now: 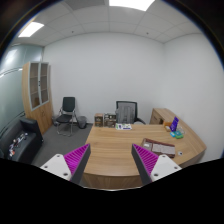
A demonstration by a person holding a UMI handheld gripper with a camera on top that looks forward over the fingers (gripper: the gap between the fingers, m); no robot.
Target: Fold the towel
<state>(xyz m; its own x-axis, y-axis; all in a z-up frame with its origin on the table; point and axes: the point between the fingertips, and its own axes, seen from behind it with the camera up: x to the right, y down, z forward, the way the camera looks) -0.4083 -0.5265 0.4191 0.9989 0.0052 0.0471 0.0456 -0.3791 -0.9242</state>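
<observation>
My gripper [112, 162] is open, its two fingers with magenta pads [77, 158] spread wide with nothing between them. It is held high above the near edge of a large curved wooden desk [112, 145]. No towel shows clearly. A flat pale item [160, 148] lies on the desk just beyond the right finger; I cannot tell what it is.
On the far side of the desk stand a dark monitor [126, 111] and a purple object [174, 126]. An office chair [67, 110] and a wooden cabinet [38, 92] stand at the back left. A black sofa [20, 142] is at the left.
</observation>
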